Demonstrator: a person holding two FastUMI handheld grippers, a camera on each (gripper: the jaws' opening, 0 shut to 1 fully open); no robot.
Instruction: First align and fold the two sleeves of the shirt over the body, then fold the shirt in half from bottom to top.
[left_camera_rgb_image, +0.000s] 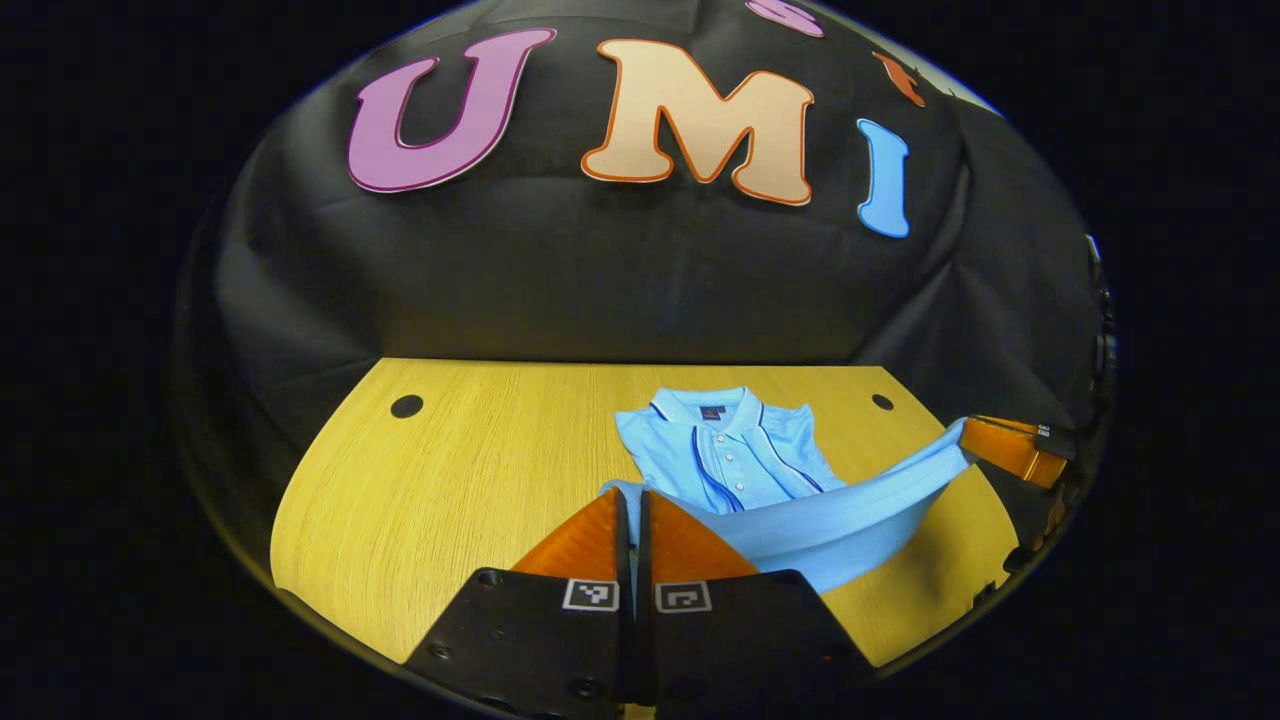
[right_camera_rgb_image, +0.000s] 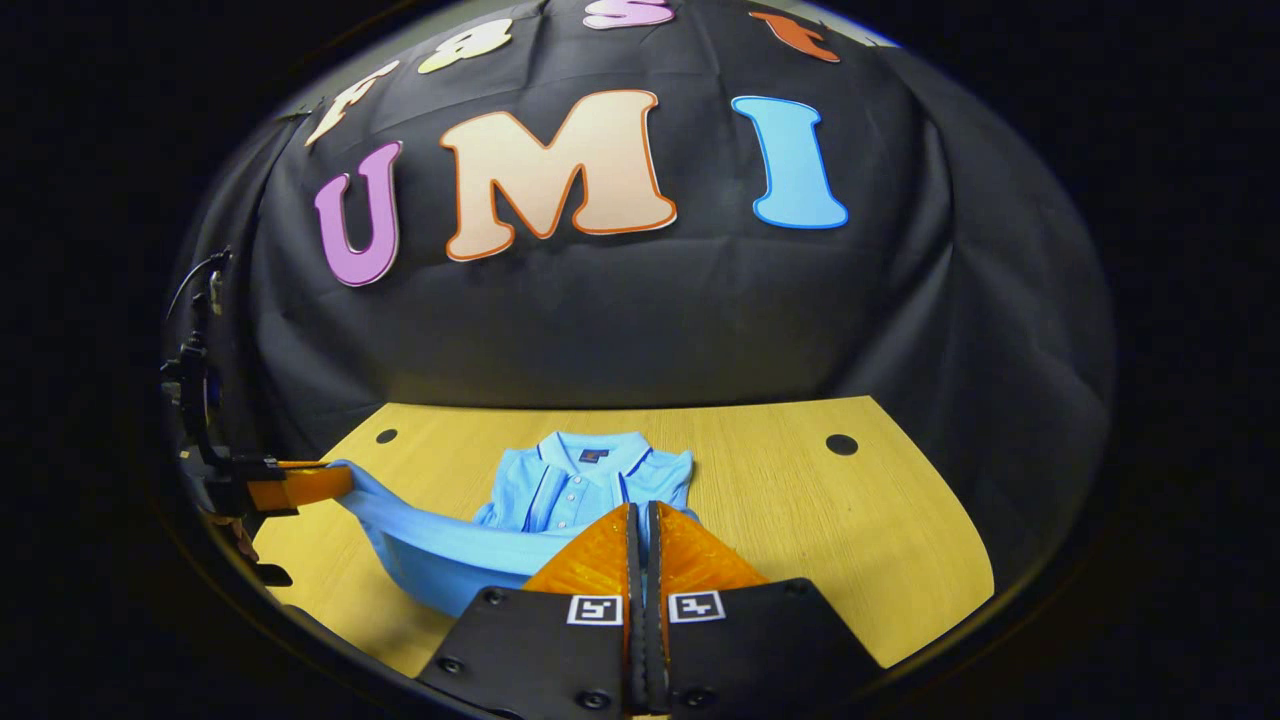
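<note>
Hem of the shirt (left_camera_rgb_image: 800, 530) hangs stretched between left gripper (left_camera_rgb_image: 633, 520) and right gripper (right_camera_rgb_image: 643, 535) — each clenched on a corner — collar (right_camera_rgb_image: 590, 452) lying straight ahead.

This is a recording booth, a staged lab set-up and no lived-in room. A black cloth wall (left_camera_rgb_image: 620, 280) hangs in folds just behind a bare pale wooden table (left_camera_rgb_image: 450, 480), closing it in at the back and both sides. The table has round cable holes (left_camera_rgb_image: 406, 406) near its far corners, like an office desk.
</note>
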